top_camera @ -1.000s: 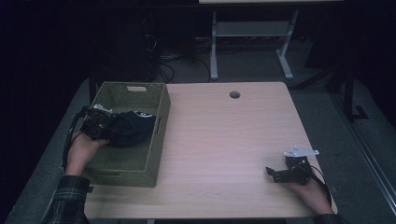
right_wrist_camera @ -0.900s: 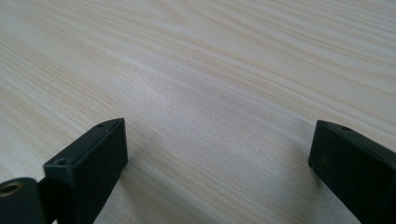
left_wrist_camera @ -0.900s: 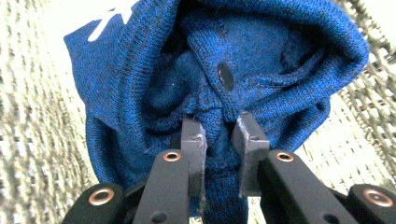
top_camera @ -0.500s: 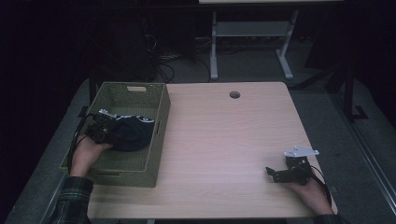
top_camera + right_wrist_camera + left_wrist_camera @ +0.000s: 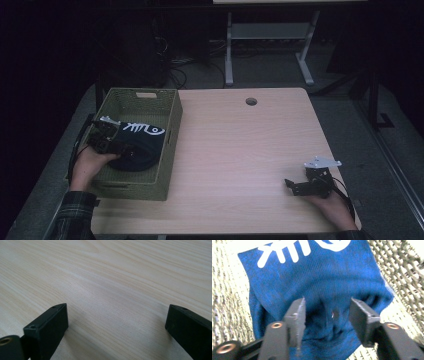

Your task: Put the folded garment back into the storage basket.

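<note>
— So where does the blue cloth (image 5: 141,146) sit?

— Left of centre in the high view, inside the woven basket (image 5: 172,131), bunched up with its white fish-bone print facing upward. The left tool (image 5: 111,142) lies just at its left edge. In the left gripper view the cloth (image 5: 317,287) spreads across the middle of the frame with the basket weave (image 5: 227,302) showing on both sides.

— Is the left tool gripping it?

— No. Its jaws have just been opening; they stand roughly half apart, with a fold of cloth lying in the gap but neither pad pressing on it.

— What could go wrong from here?

— I'd judge the main risk is a snag. That fold is puckered between the jaws, so pulling the tool away could drag a corner up over the basket wall. The knit could also catch on a jaw edge and tip the light basket if the hand lifts quickly.

— And the hands?

— The left hand (image 5: 90,165) reaches in from the lower left, forearm over the basket's near corner, tool pointing toward the right of the frame and slightly down. The right hand (image 5: 332,207) rests at the lower right of the table (image 5: 240,150), its tool (image 5: 300,187) pointing left, jaws wide apart with only bare wood (image 5: 112,285) between them.
</note>
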`<state>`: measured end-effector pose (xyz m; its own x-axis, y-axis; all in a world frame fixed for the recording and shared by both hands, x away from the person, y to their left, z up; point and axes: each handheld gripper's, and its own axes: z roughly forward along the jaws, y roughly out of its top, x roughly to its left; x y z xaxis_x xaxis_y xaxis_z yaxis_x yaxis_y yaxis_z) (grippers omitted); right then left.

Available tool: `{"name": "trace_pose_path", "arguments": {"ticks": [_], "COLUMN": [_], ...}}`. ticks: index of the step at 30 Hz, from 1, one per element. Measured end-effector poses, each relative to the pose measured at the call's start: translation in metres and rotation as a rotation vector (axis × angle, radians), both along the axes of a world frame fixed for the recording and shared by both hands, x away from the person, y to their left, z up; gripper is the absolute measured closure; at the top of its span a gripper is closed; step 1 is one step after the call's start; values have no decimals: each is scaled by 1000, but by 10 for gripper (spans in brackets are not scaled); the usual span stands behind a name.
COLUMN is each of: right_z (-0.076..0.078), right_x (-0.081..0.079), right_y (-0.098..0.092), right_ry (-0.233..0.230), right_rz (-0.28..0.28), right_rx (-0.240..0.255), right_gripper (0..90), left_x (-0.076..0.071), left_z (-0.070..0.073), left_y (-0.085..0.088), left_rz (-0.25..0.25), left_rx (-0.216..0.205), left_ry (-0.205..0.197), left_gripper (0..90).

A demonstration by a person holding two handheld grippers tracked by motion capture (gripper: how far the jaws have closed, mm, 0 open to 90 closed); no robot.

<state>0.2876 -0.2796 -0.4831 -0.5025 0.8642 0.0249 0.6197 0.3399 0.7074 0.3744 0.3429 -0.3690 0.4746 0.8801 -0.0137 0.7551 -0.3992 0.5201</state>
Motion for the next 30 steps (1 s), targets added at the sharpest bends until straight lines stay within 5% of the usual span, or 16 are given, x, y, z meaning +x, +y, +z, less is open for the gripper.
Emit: {"name": "trace_pose_path", "arguments": {"ticks": [15, 20, 30], "right_z": [0, 0, 0], "right_x": [0, 0, 1], "right_y": [0, 0, 1], "right_ry": [3, 4, 5], "right_rz": [-2, -2, -3], "right_rx": [1, 1, 4], "right_gripper": [42, 41, 39], "left_x": [-5, -6, -6], "left_z": [36, 45, 47], "left_y": [-48, -72, -123], "left_rz": [-58, -95, -173], "left_rx": [-108, -173, -182], "left_ry": [-135, -168, -179], "left_gripper": [191, 181, 180]}}
